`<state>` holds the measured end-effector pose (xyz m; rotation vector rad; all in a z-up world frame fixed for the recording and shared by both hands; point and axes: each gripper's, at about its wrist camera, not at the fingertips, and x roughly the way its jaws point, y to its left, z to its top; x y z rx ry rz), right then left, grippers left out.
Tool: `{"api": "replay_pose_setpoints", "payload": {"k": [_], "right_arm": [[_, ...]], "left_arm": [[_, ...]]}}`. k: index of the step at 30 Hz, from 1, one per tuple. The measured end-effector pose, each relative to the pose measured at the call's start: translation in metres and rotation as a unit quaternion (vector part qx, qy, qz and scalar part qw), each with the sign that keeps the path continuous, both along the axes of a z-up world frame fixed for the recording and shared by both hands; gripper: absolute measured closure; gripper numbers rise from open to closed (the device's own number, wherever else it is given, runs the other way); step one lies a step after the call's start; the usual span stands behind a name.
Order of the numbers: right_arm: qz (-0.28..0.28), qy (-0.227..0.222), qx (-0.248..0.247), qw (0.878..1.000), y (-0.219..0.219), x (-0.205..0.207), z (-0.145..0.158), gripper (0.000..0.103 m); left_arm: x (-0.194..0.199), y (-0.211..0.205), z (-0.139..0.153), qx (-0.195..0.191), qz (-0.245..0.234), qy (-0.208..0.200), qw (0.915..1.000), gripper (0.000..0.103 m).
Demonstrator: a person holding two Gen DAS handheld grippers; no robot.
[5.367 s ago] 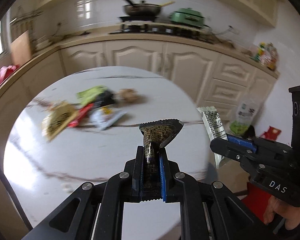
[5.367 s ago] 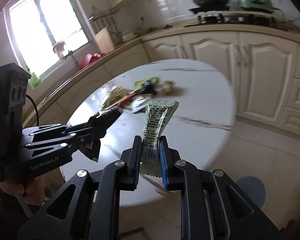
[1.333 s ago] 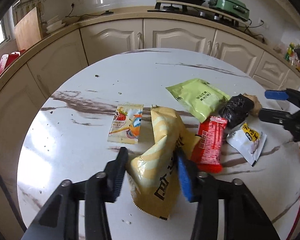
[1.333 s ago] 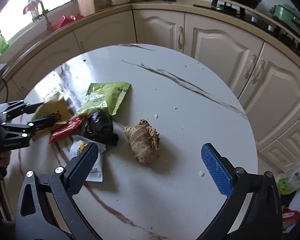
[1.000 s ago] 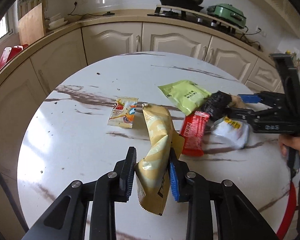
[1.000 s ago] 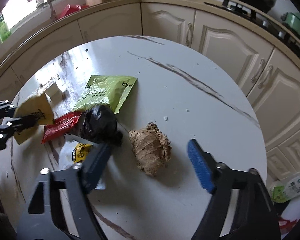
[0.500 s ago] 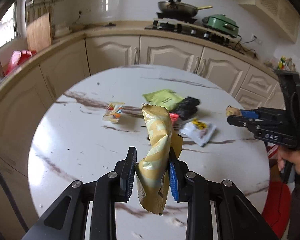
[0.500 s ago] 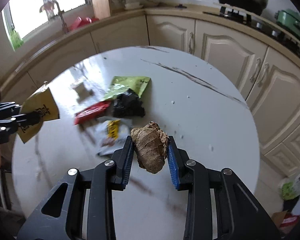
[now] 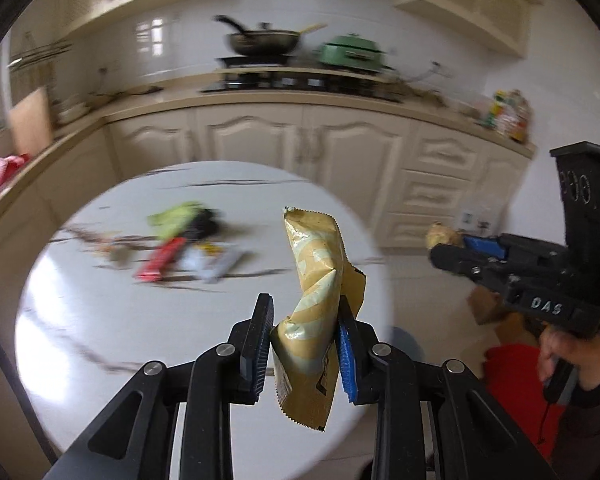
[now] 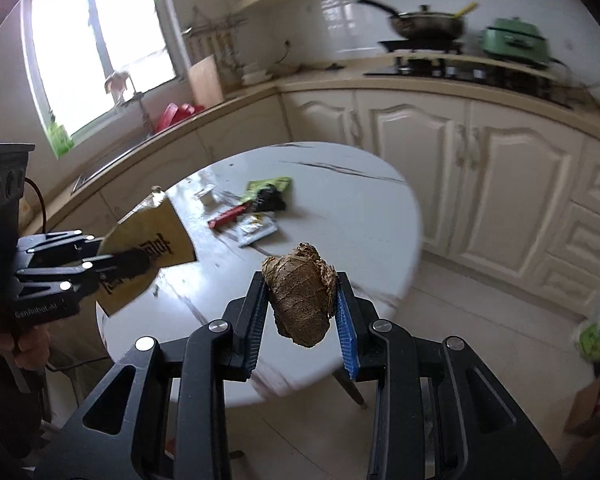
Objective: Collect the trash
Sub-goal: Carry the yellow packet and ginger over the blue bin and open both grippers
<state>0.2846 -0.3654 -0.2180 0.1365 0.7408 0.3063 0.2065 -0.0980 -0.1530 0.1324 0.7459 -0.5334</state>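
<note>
My left gripper point(image 9: 304, 336) is shut on a crumpled yellow snack bag point(image 9: 316, 292) and holds it in the air over the near right edge of the round white table point(image 9: 100, 320). My right gripper point(image 10: 302, 316) is shut on a brown crumpled paper ball point(image 10: 300, 296), held above the table's near edge point(image 10: 380, 248). Each gripper shows in the other view: the right one point(image 9: 448, 248) at the right, the left one point(image 10: 112, 260) at the left with the yellow bag point(image 10: 148, 252). More wrappers lie on the table: green point(image 10: 268, 186), black point(image 10: 272, 200), red point(image 10: 228, 216), white point(image 10: 256, 230).
Cream kitchen cabinets point(image 10: 460, 168) run behind the table, with a stove, a pan point(image 9: 264, 40) and a green pot point(image 9: 352, 54) on the counter. A red thing point(image 9: 516, 384) stands on the floor at the right. A cardboard box point(image 10: 592, 404) is at the lower right.
Both grippers have lifted and pulled back from the table toward the right, each keeping its load. The wrappers on the table now look farther away and blurred.
</note>
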Motion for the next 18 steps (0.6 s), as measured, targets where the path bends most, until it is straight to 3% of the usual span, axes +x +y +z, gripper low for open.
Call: {"api": "replay_pose_setpoints", "payload": {"k": [6, 18], "right_arm": [[-0.078, 0.002, 0.013, 0.997, -0.078, -0.053, -0.017, 0.072], [-0.172, 0.063, 0.059, 0.981, -0.196, -0.082, -0.099, 0.072]], "left_arm": [[0.001, -0.099, -0.017, 0.004, -0.07, 0.027, 0.9972, 0.077], [0.058, -0.266, -0.088, 0.07, -0.14, 0.087, 0.9839, 0.077]]}}
